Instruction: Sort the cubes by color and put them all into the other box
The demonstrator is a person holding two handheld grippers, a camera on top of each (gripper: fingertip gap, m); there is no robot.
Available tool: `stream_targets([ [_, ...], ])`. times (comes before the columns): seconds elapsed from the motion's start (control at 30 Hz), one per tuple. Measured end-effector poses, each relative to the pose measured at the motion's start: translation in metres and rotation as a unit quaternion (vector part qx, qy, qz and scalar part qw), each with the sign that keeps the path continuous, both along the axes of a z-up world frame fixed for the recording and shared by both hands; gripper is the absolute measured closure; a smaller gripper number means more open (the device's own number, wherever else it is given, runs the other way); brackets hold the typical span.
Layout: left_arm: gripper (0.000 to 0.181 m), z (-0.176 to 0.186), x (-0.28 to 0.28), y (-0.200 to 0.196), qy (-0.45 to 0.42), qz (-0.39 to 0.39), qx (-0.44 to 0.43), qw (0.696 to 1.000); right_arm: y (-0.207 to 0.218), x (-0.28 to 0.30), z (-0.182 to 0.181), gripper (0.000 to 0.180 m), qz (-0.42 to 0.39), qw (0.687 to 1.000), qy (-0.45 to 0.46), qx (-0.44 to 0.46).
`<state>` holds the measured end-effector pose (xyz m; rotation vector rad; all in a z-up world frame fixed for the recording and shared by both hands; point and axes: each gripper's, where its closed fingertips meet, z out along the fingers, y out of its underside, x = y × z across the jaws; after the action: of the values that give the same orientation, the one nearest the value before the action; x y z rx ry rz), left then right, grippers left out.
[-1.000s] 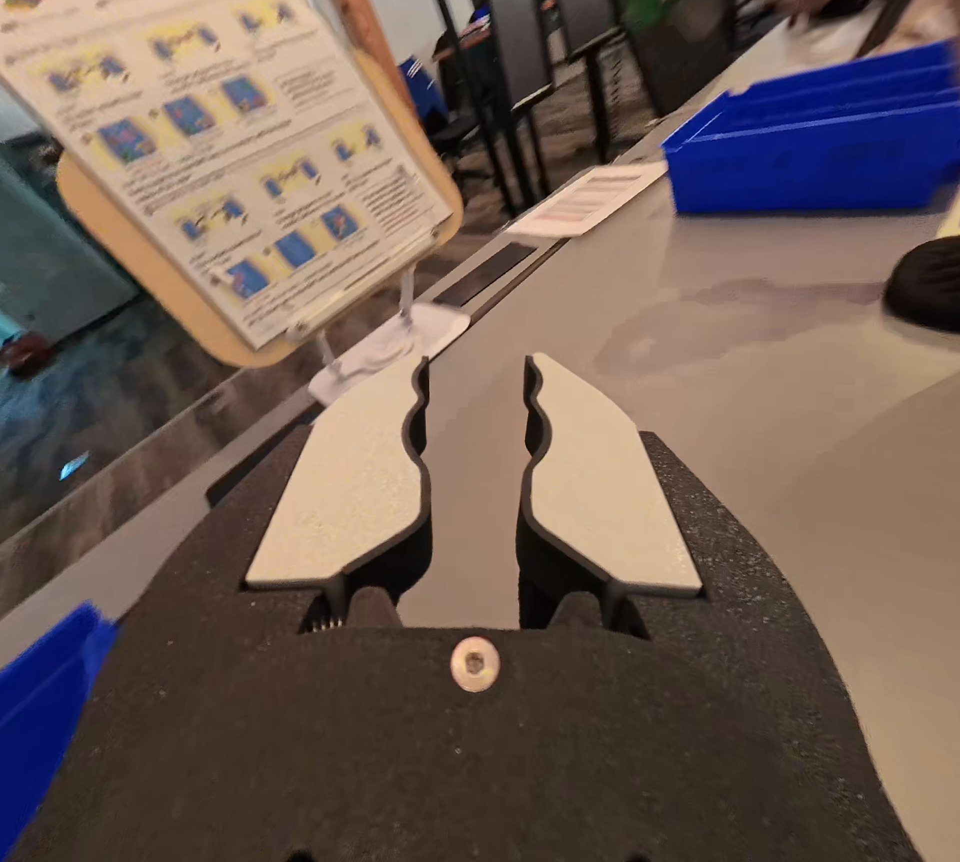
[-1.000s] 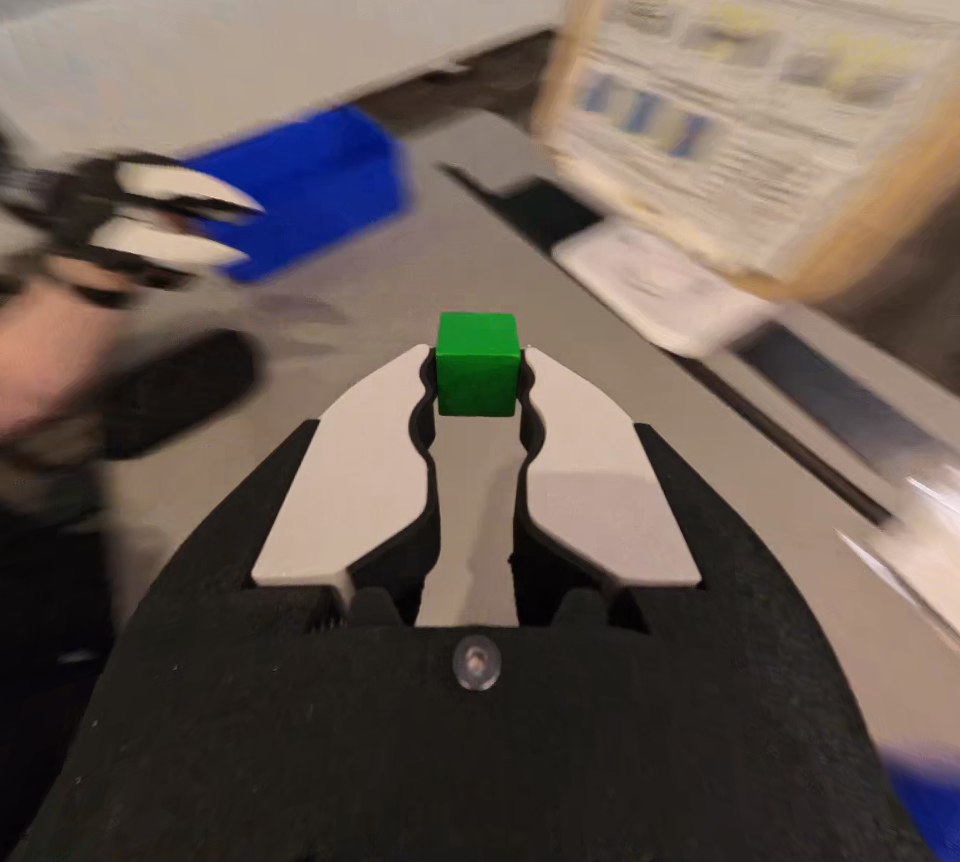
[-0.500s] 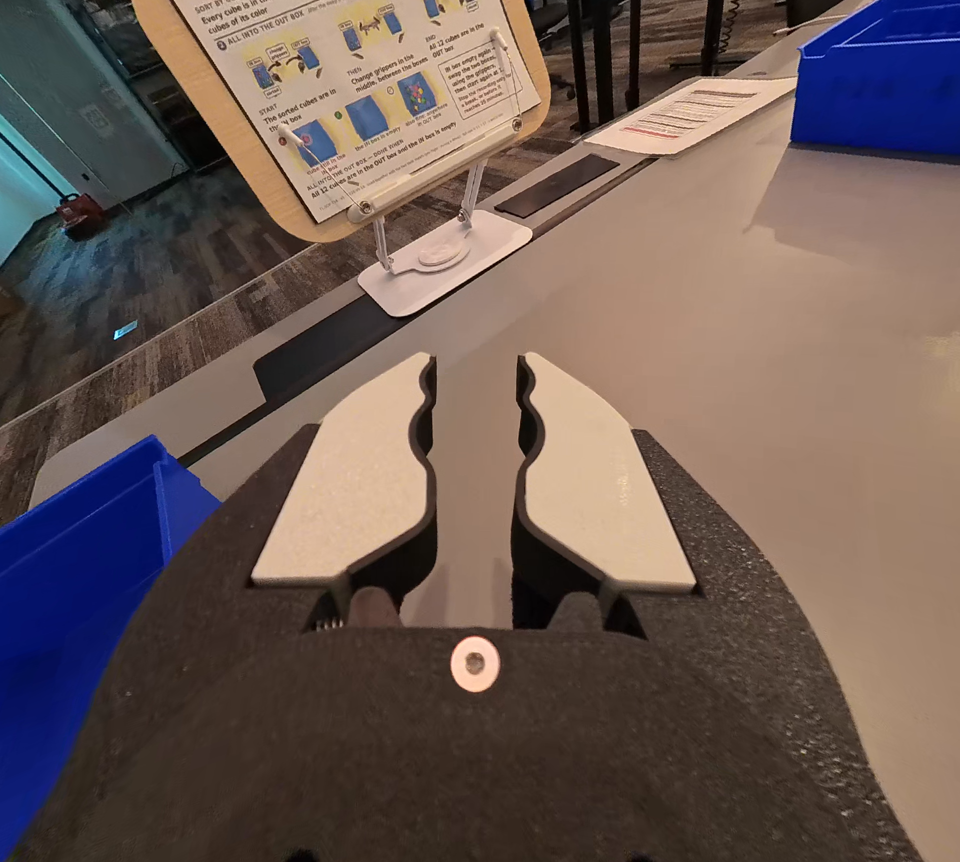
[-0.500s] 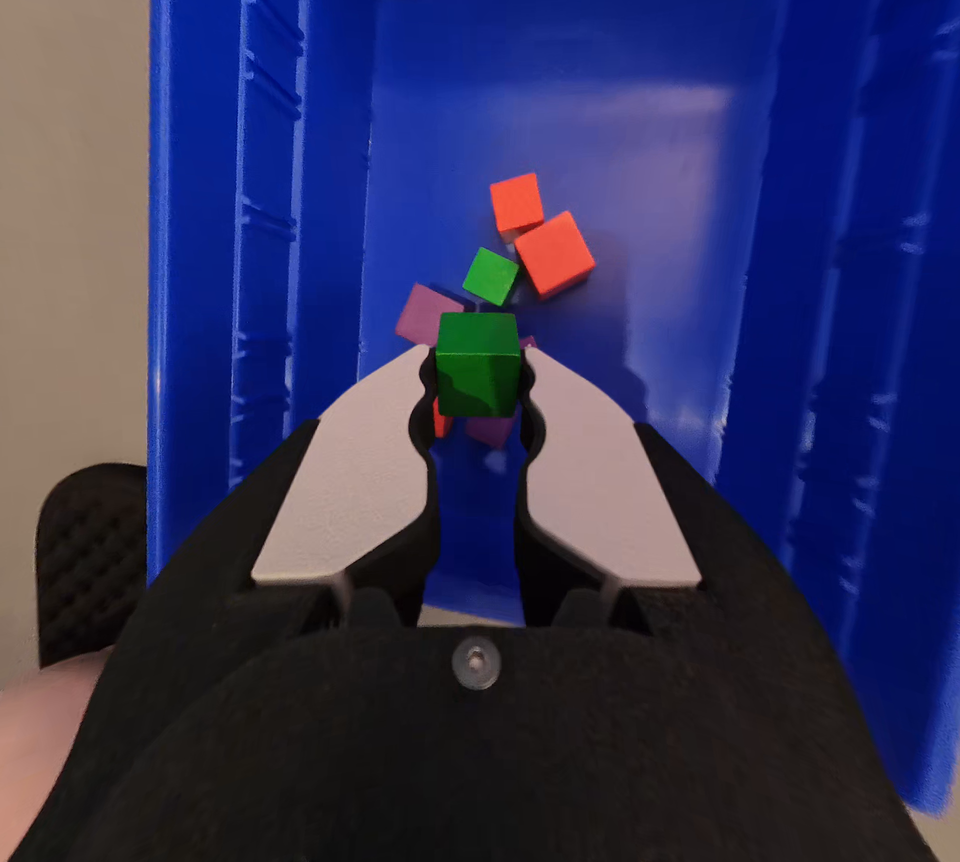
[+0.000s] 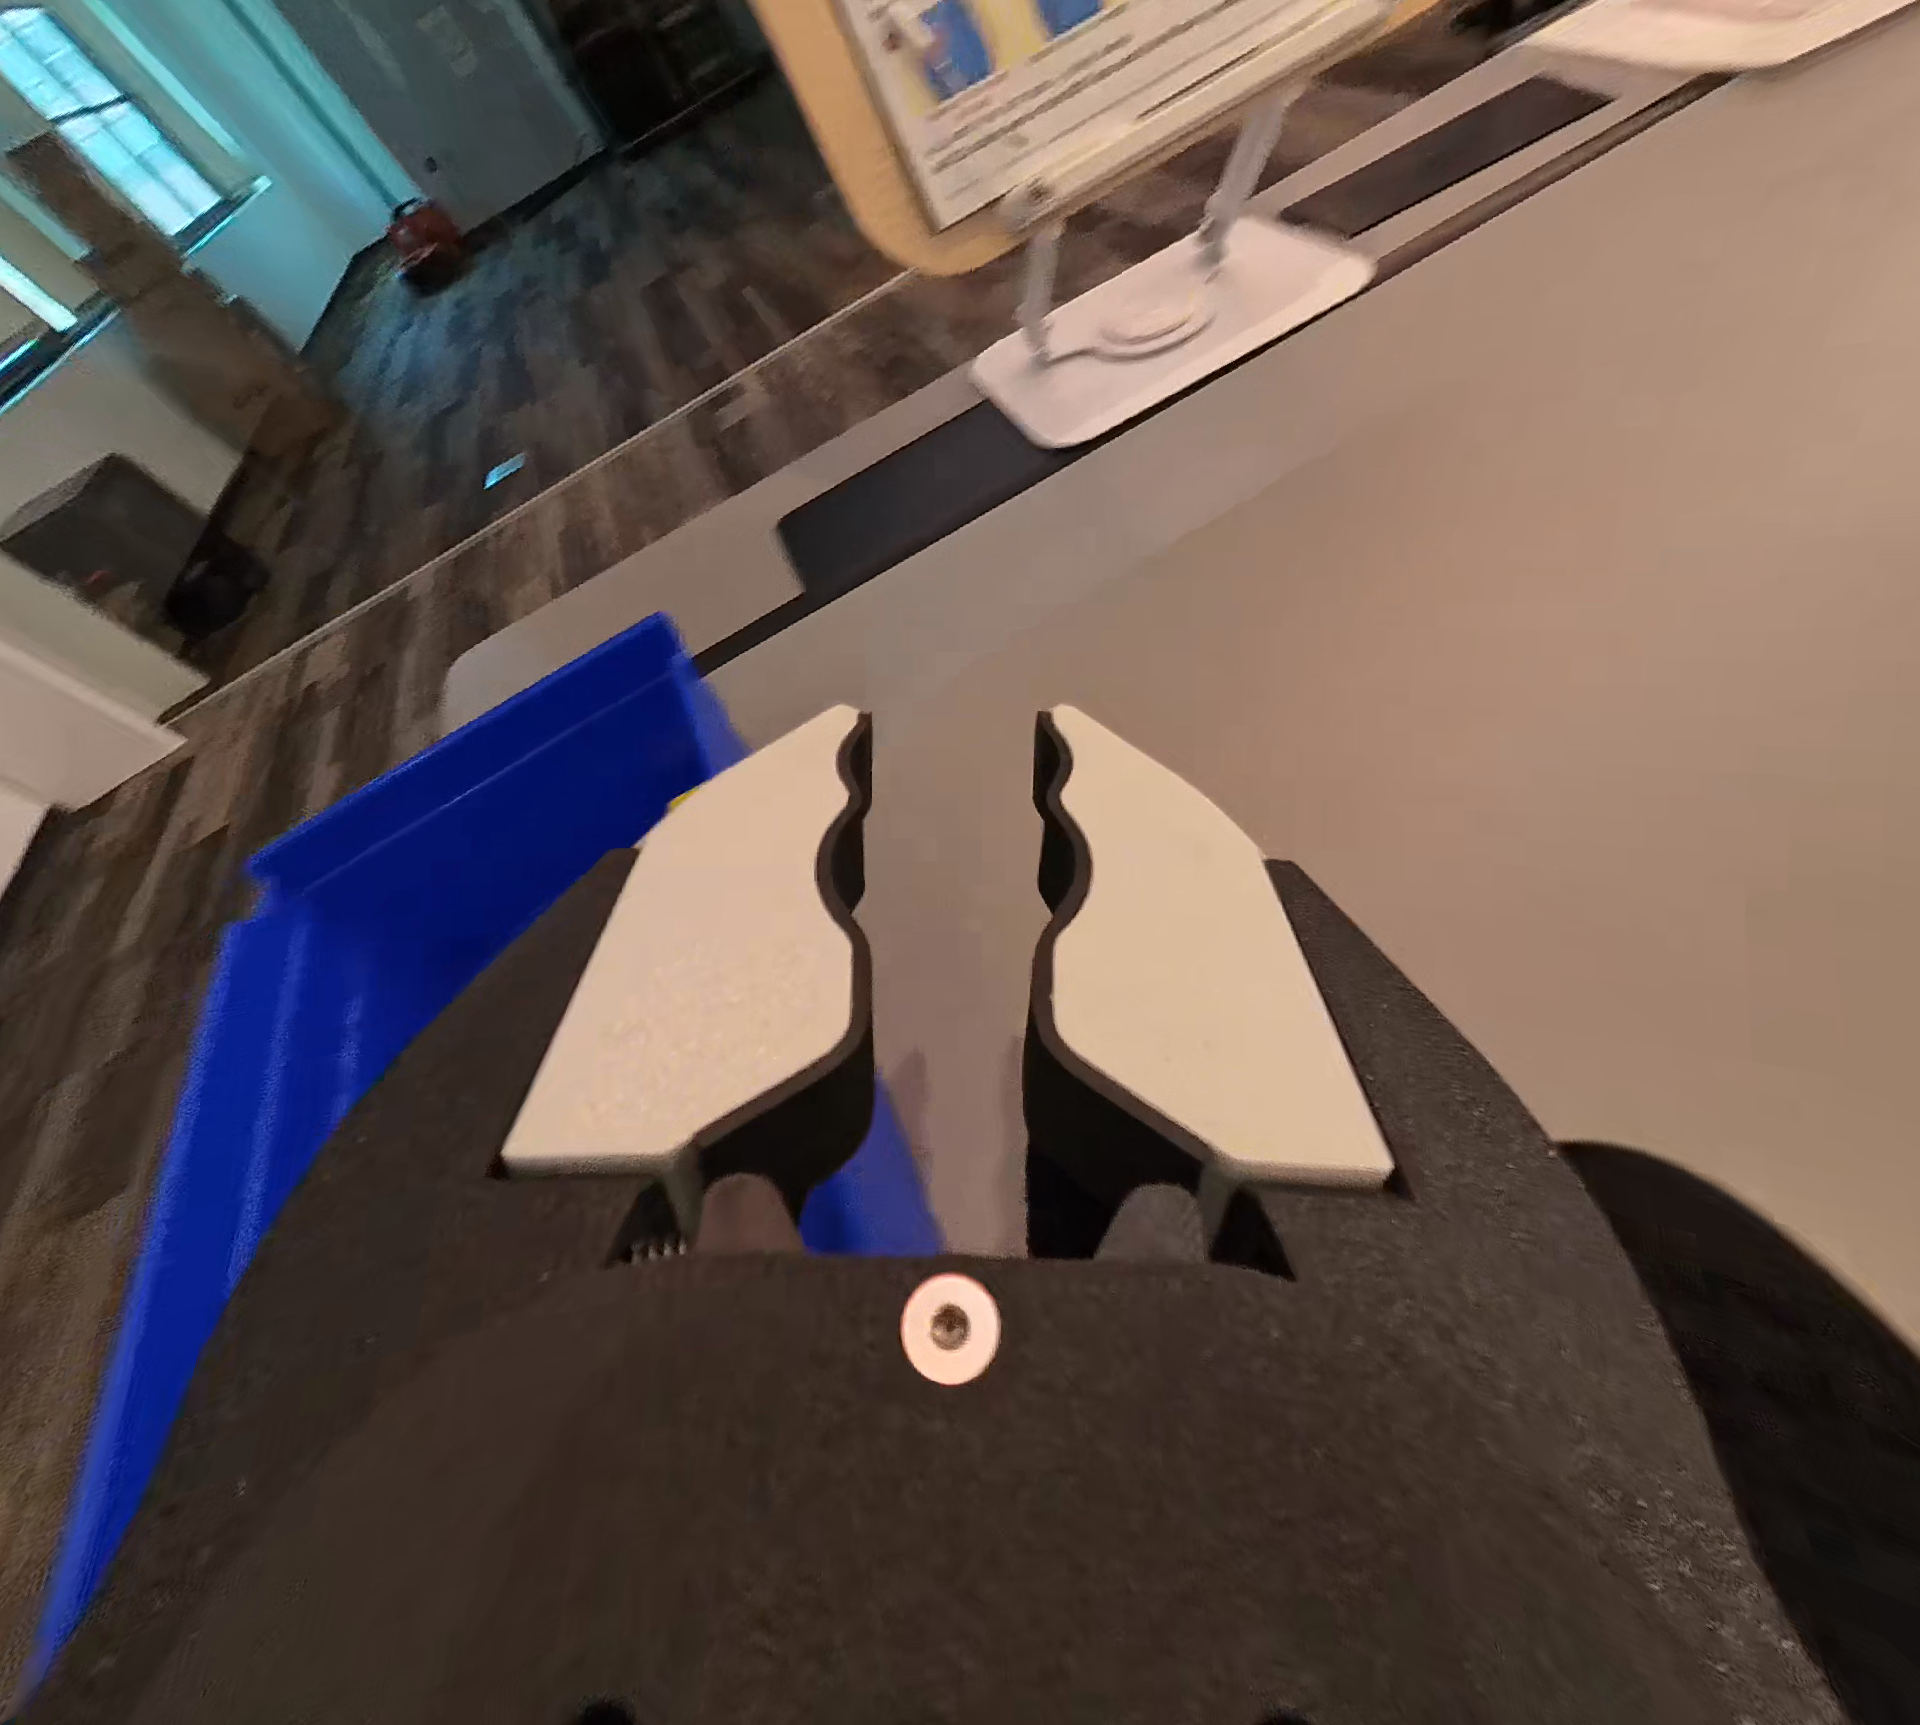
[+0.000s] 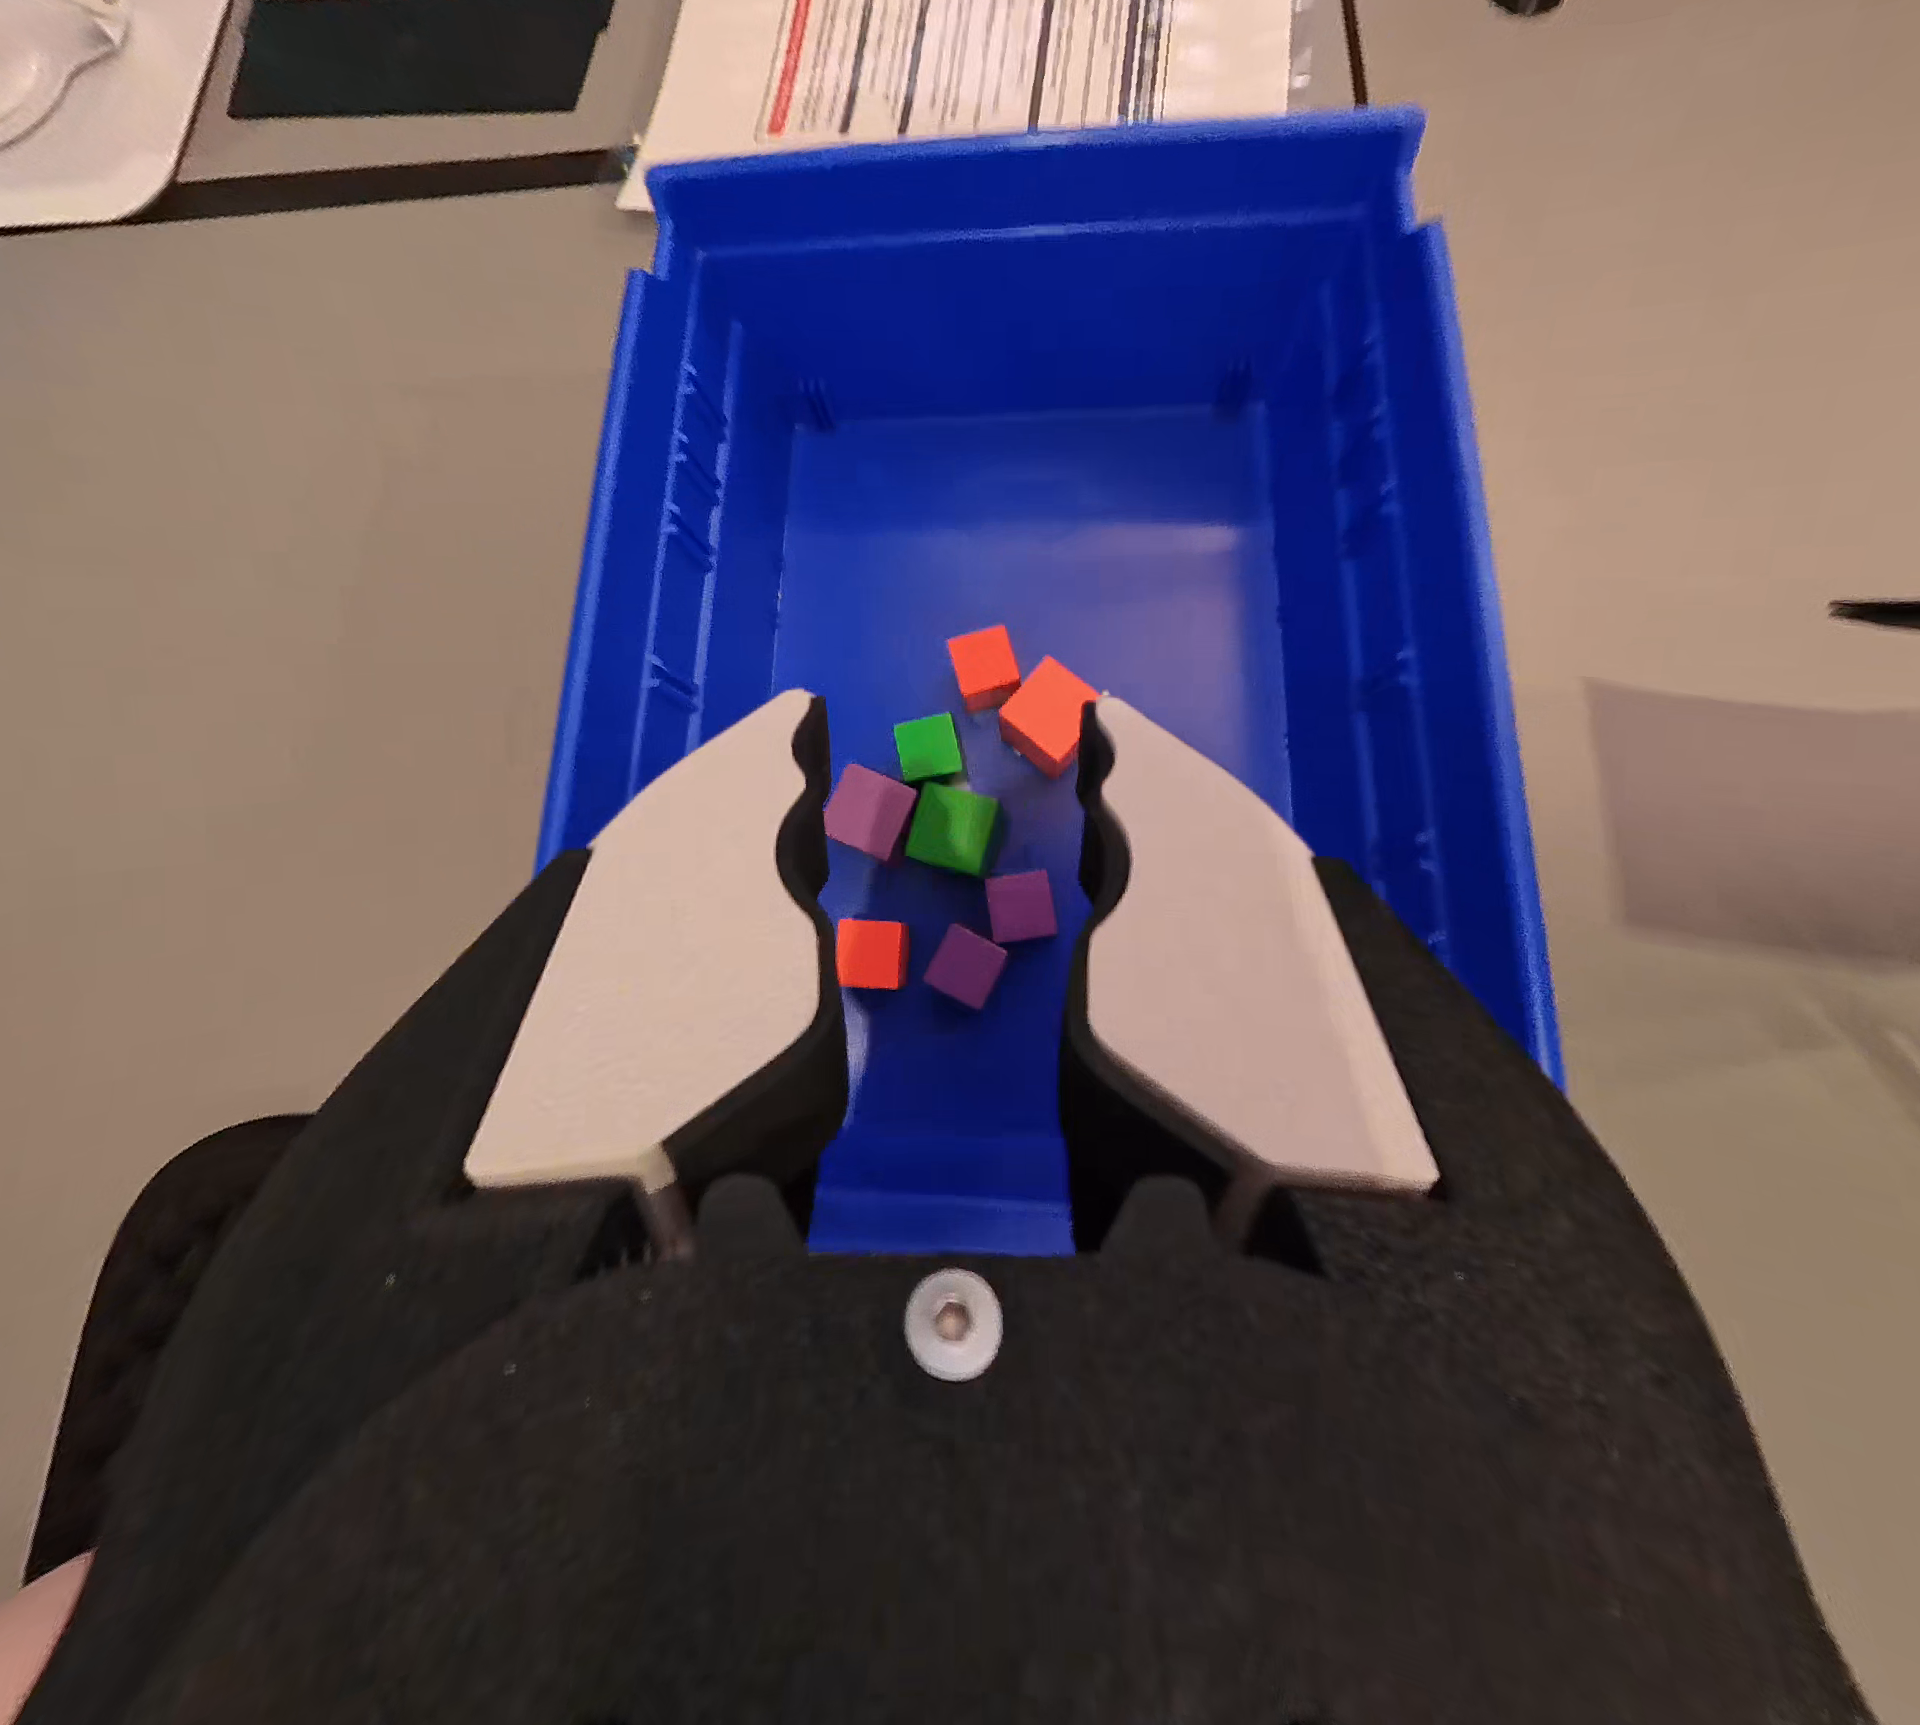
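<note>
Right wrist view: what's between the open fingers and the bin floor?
In the right wrist view the right gripper is open above the blue bin. Between its fingers show loose cubes only: a green cube, purple and orange ones.

My fingers (image 6: 686, 937) wear pale, finely grained matt plates over rough black foam-like padding, with a shiny metal screw (image 6: 953, 1325) at six o'clock. The blue box (image 6: 665, 553) is smooth, glossy plastic. The cubes (image 6: 1047, 713) look matt and painted. At twelve o'clock lies a paper sheet (image 6: 977, 28); the table (image 6: 281, 470) is smooth, faintly sheened grey.
</note>
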<state>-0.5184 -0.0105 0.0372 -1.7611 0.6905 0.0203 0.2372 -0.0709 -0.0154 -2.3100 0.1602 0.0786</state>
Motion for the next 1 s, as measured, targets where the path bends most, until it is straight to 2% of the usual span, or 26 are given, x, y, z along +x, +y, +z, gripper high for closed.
stream_targets([
  [0.13, 0.15, -0.001, -0.062, 0.012, 0.048, 0.068, -0.022, 0.996, 0.01, -0.01, 0.019, 0.134, 0.013, 0.999, -0.03, 0.024],
  [0.2, 0.148, -0.011, -0.087, 0.017, 0.075, 0.077, -0.051, 0.993, 0.018, -0.021, 0.028, 0.134, 0.033, 0.998, -0.036, 0.04],
  [0.43, 0.142, -0.069, -0.124, 0.024, 0.153, -0.005, -0.176, 0.972, 0.042, -0.069, 0.045, 0.135, 0.104, 0.992, -0.055, 0.048],
  [0.57, 0.136, -0.092, -0.125, 0.028, 0.15, -0.064, -0.227, 0.96, 0.062, -0.122, 0.058, 0.135, 0.185, 0.979, -0.063, 0.063],
  [0.67, 0.132, -0.115, -0.124, 0.028, 0.197, -0.111, -0.26, 0.939, 0.07, -0.159, 0.06, 0.135, 0.242, 0.965, -0.082, 0.056],
  [0.83, 0.131, -0.154, -0.133, 0.036, 0.267, -0.126, -0.31, 0.904, 0.073, -0.195, 0.056, 0.135, 0.302, 0.947, -0.106, 0.04],
  [1.0, 0.138, -0.172, -0.133, 0.039, 0.244, -0.142, -0.367, 0.886, 0.073, -0.198, 0.051, 0.137, 0.309, 0.945, -0.099, 0.032],
])
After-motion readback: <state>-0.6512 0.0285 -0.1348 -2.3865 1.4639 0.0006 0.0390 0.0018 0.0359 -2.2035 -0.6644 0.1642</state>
